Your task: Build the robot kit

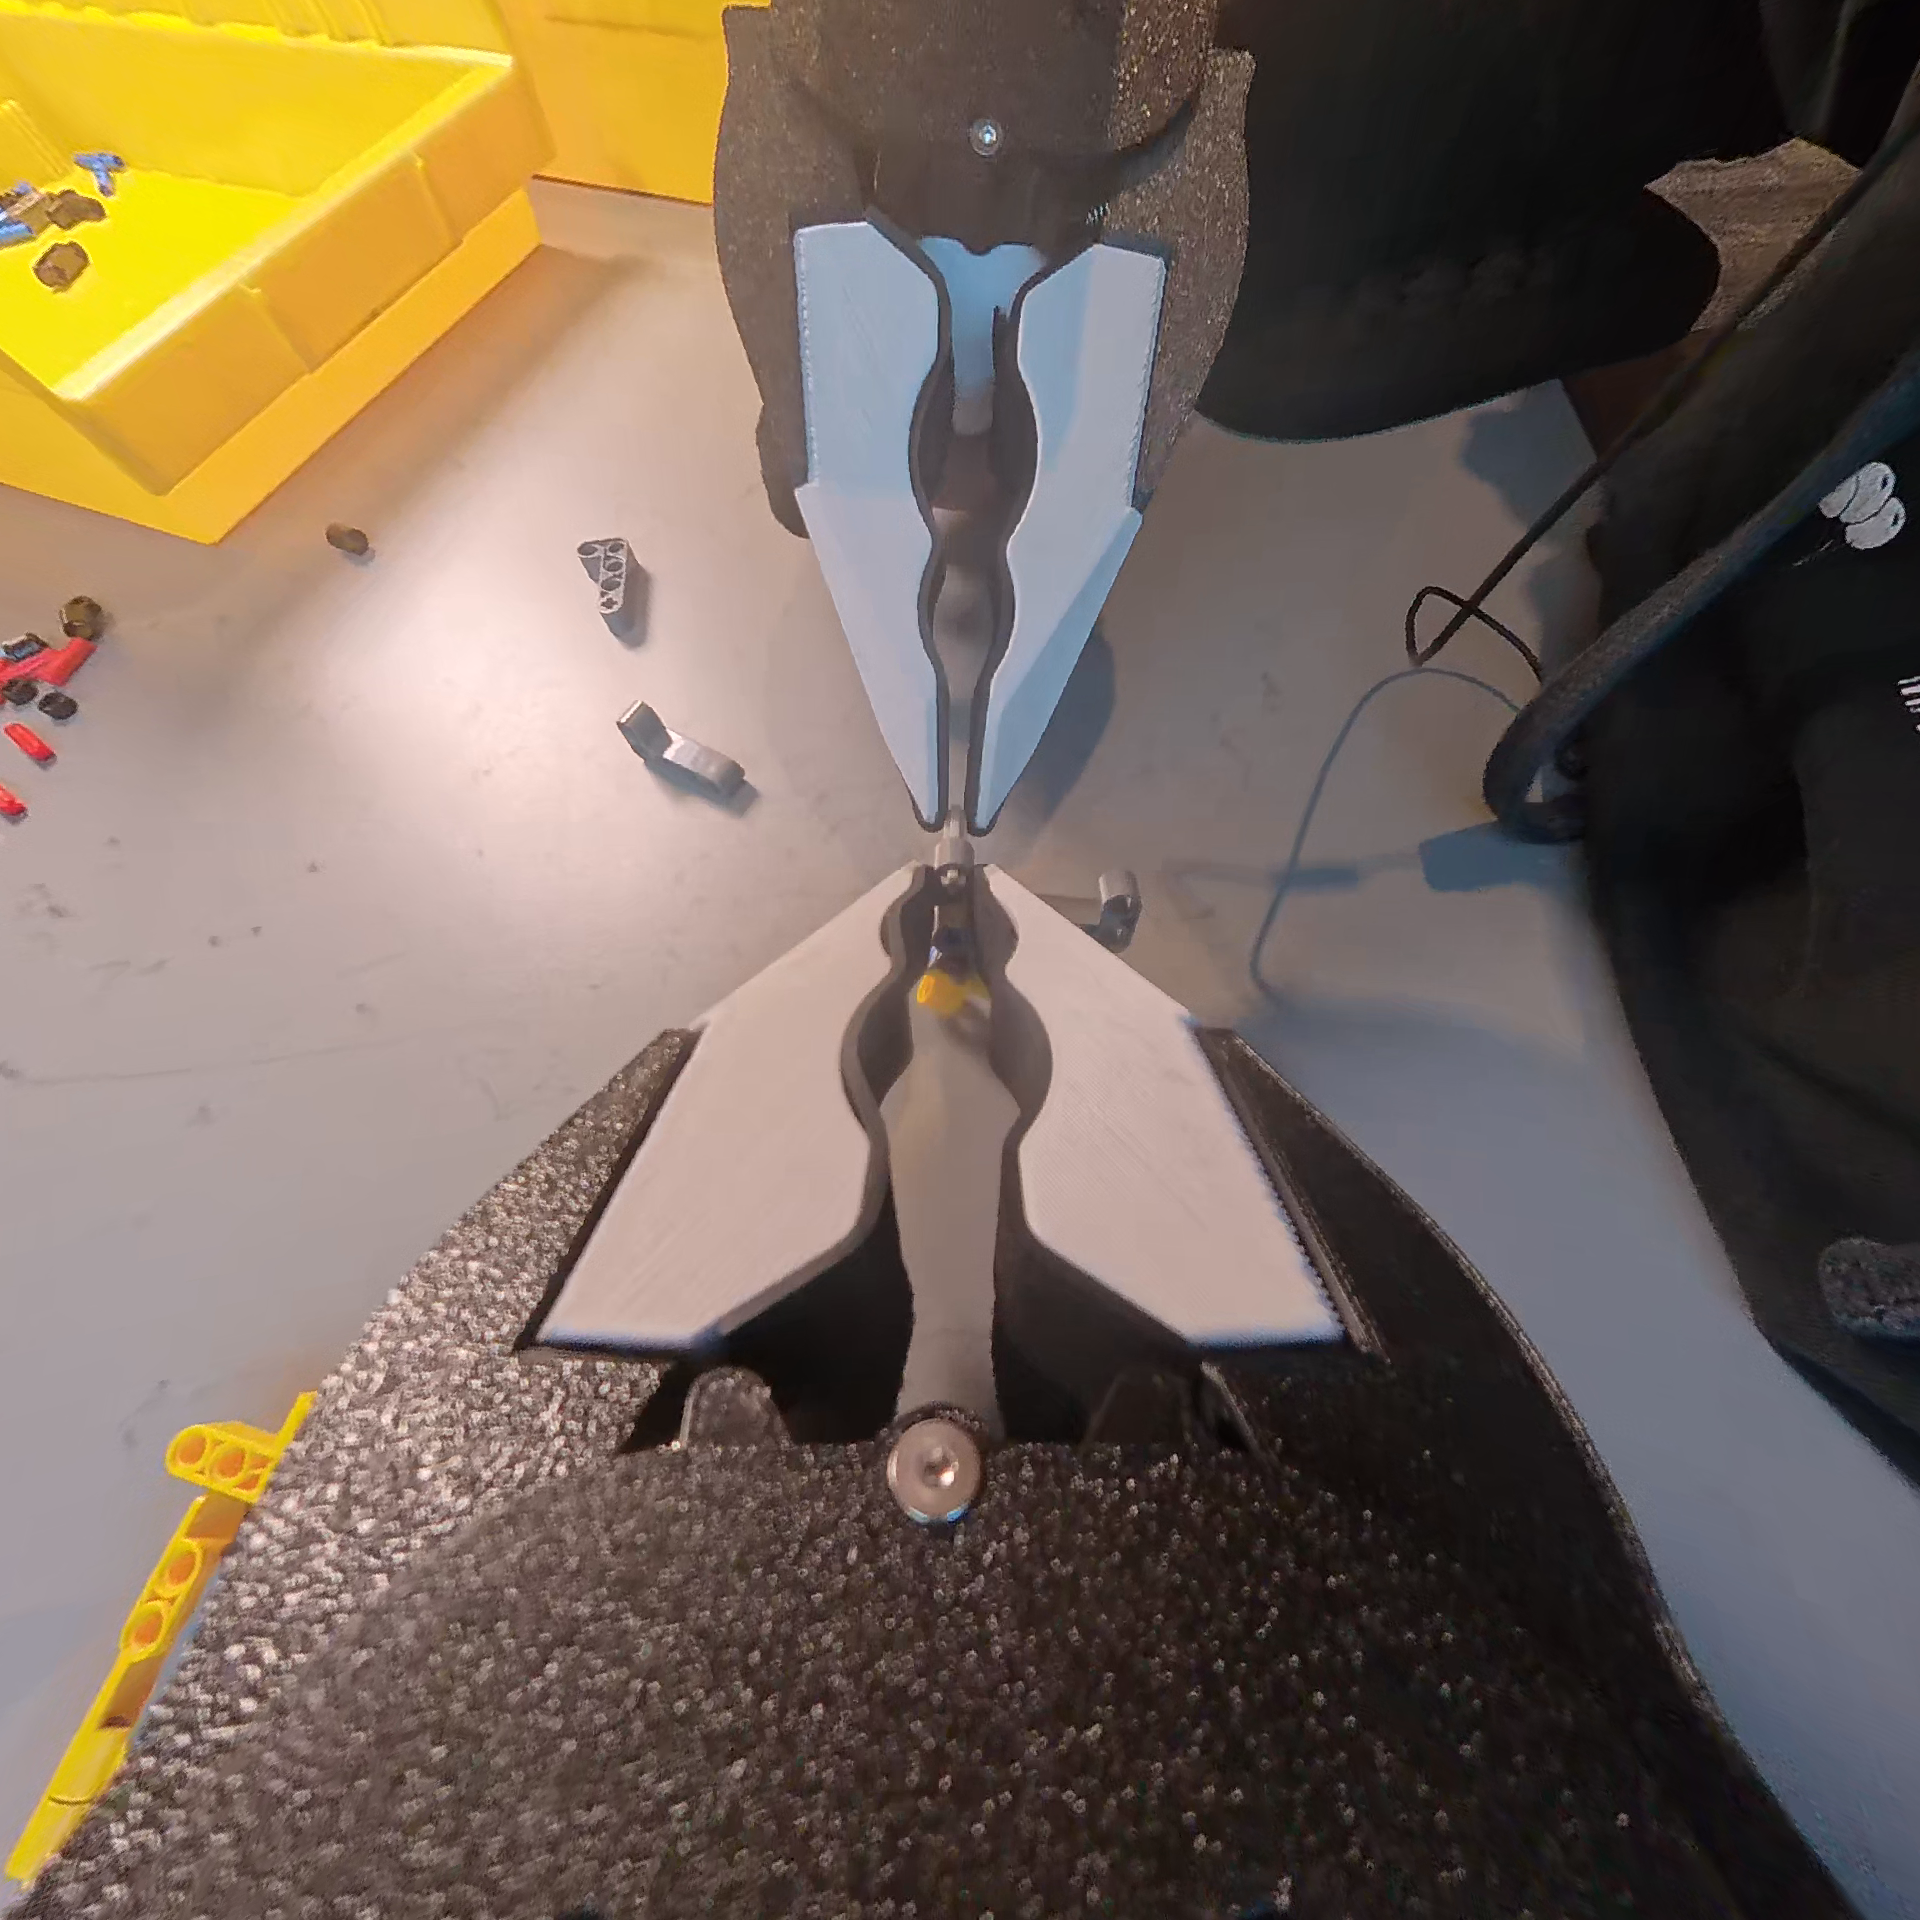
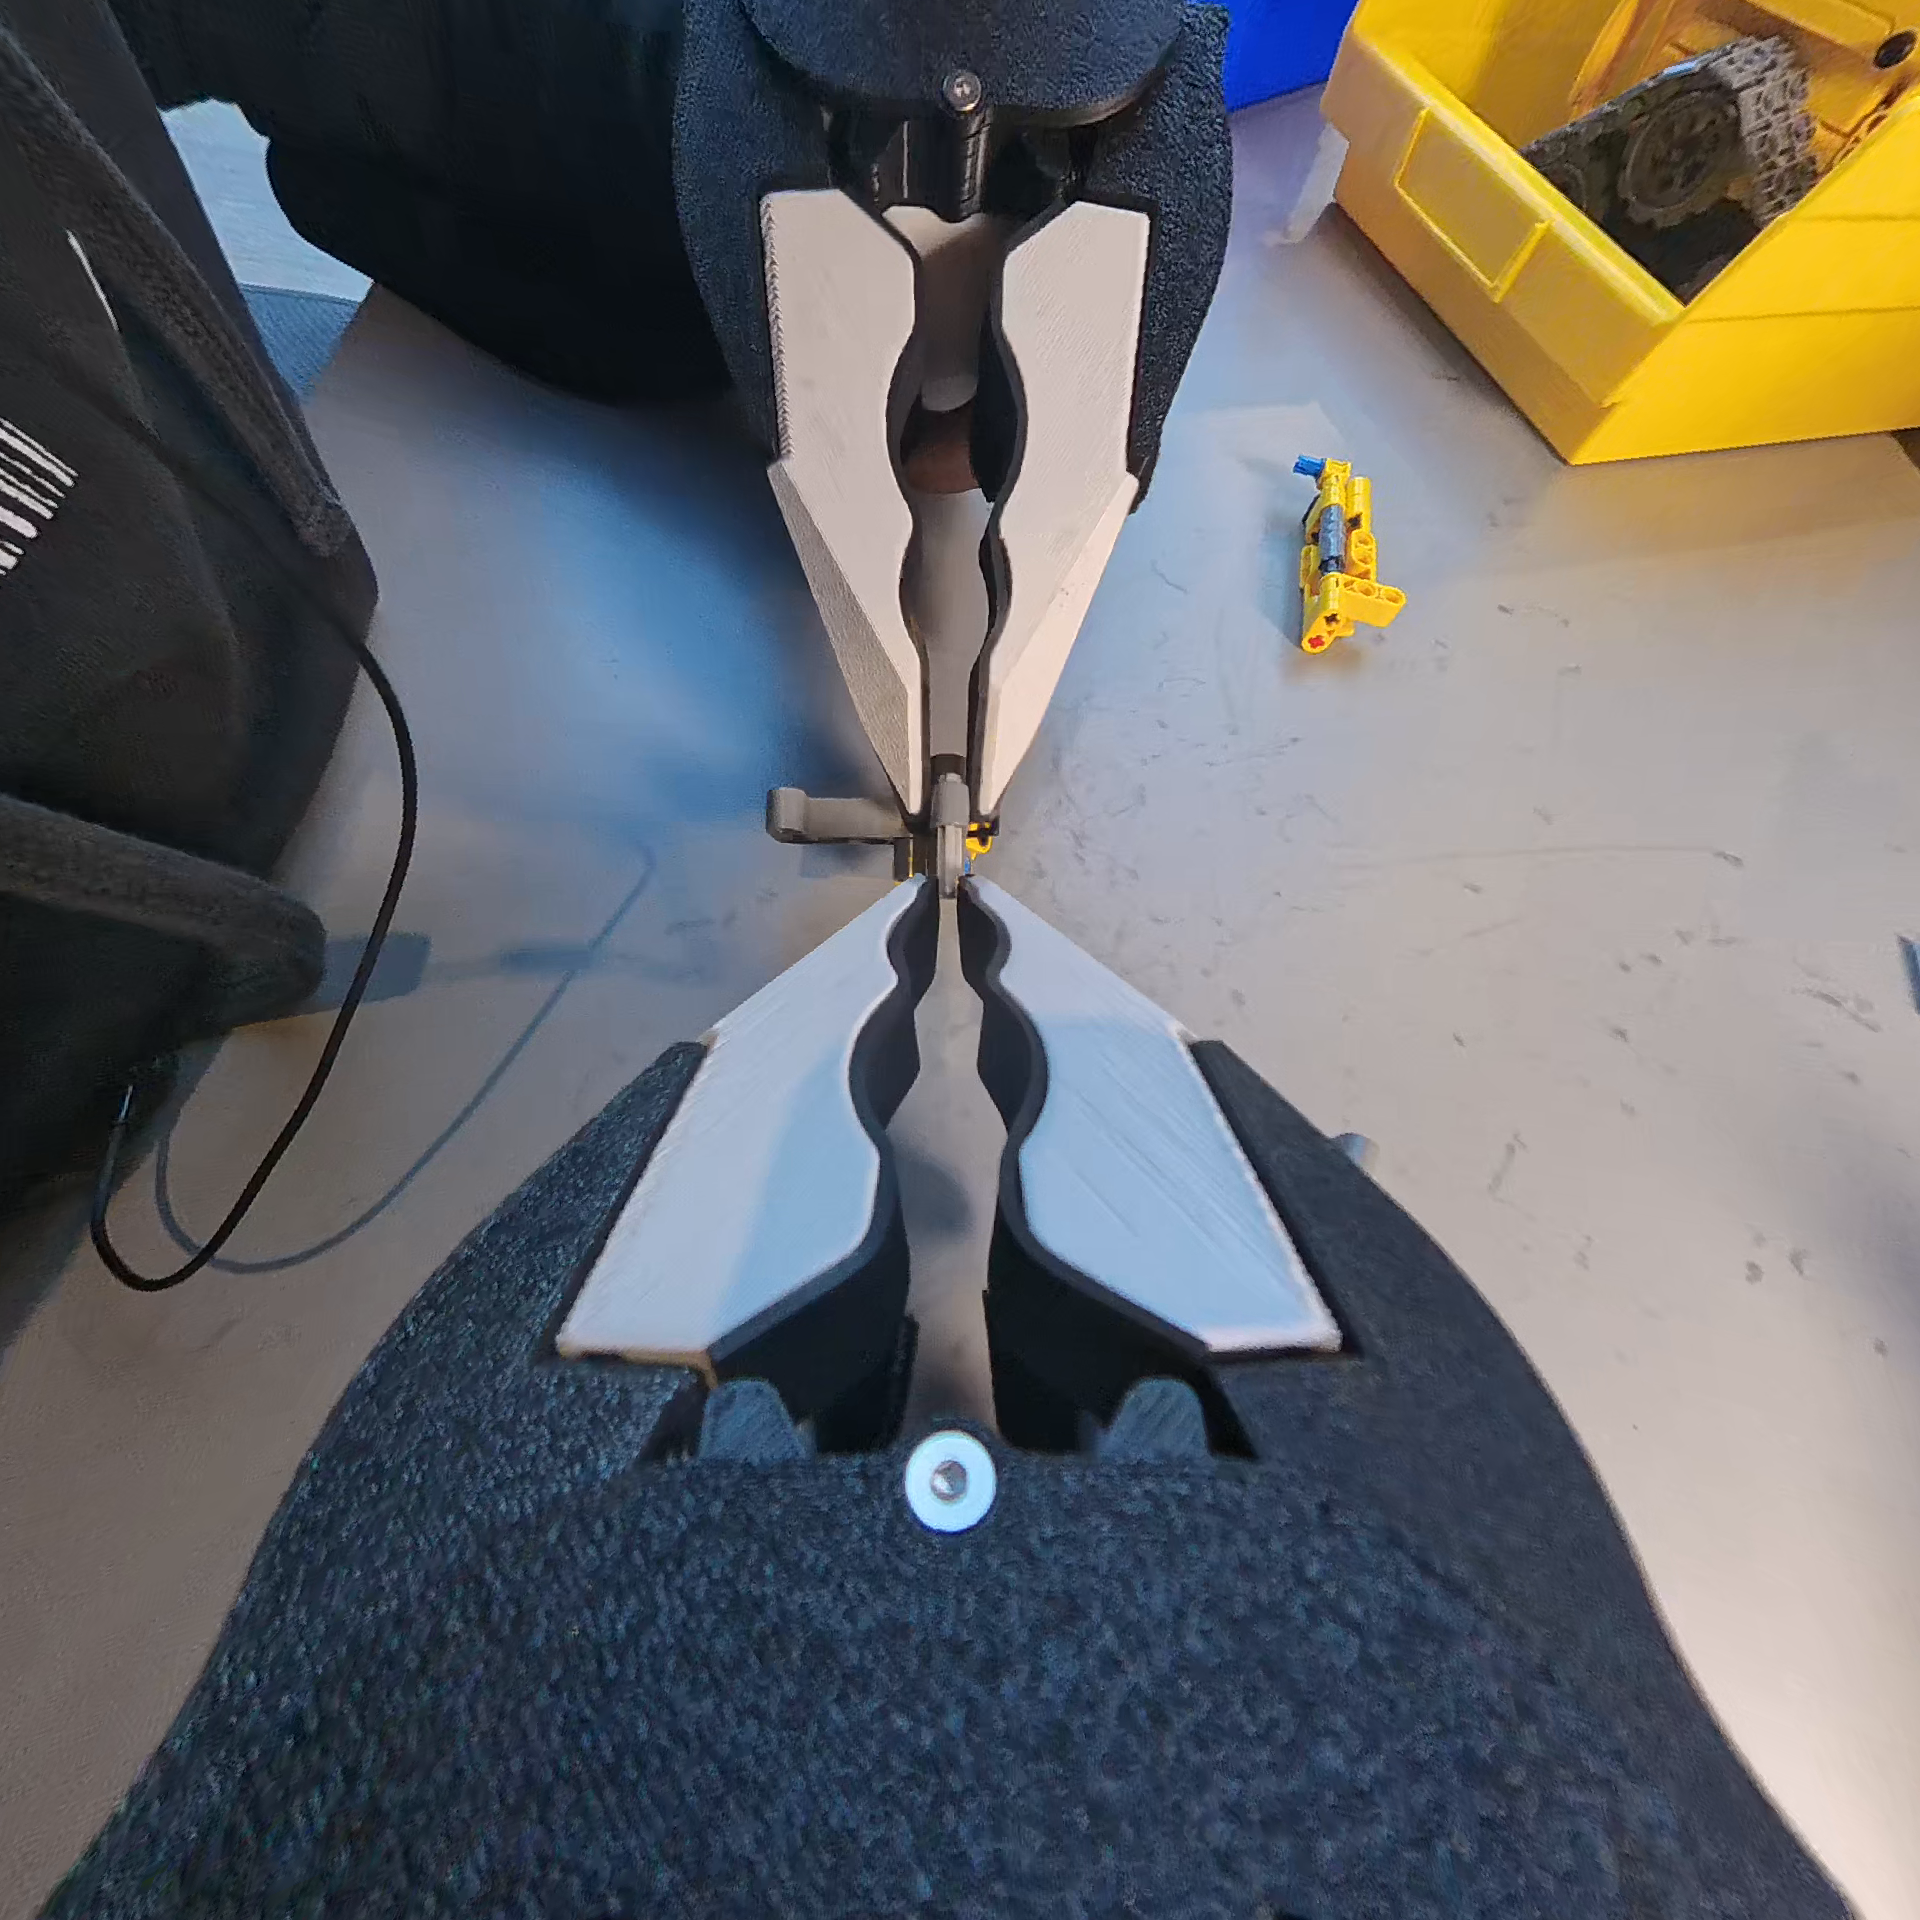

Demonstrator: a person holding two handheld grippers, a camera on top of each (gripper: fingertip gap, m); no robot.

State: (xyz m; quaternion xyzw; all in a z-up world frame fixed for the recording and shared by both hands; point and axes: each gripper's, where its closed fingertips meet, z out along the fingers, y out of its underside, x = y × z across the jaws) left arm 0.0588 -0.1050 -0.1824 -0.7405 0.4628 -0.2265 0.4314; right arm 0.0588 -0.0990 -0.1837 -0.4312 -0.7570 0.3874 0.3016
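Black grainy housing fills the foreground in both wrist views, and out of it run the grey fingers of each claw. Left claw (image 1: 954, 878) first: its tips are pinched together on a small grey pin assembly (image 1: 952, 847), with a yellow and blue piece (image 1: 943, 982) tucked in the gap just behind the tips. Facing it tip to tip comes the right claw (image 1: 954, 816), clenched on the far end of that same little assembly. So both claws grasp one piece between them, held above the grey table (image 1: 312, 1039).

From the right wrist view the same meeting shows: right claw (image 2: 948, 883) nipped onto the grey pin (image 2: 948, 821), left claw (image 2: 948, 795) opposite, and a grey angled arm (image 2: 826, 816) sticking out sideways from the assembly, with bits of yellow beside it.

Around the assembly, in the left wrist view: a dark bent beam (image 1: 681, 748) lies on the table just beside it, a small three-hole connector (image 1: 615, 577) farther off, and a yellow bin (image 1: 260, 312) well beyond, holding small dark and blue parts. Red pieces (image 1: 42, 665) sit scattered at the edge of the picture. A yellow holed beam (image 1: 177, 1558) peeks out beside the housing.

In the right wrist view, a small yellow build (image 2: 1340, 551) lies well apart from the assembly, another yellow bin (image 2: 1662, 312) holds a tracked wheel part, and a black cable (image 2: 353, 935) loops near dark fabric.
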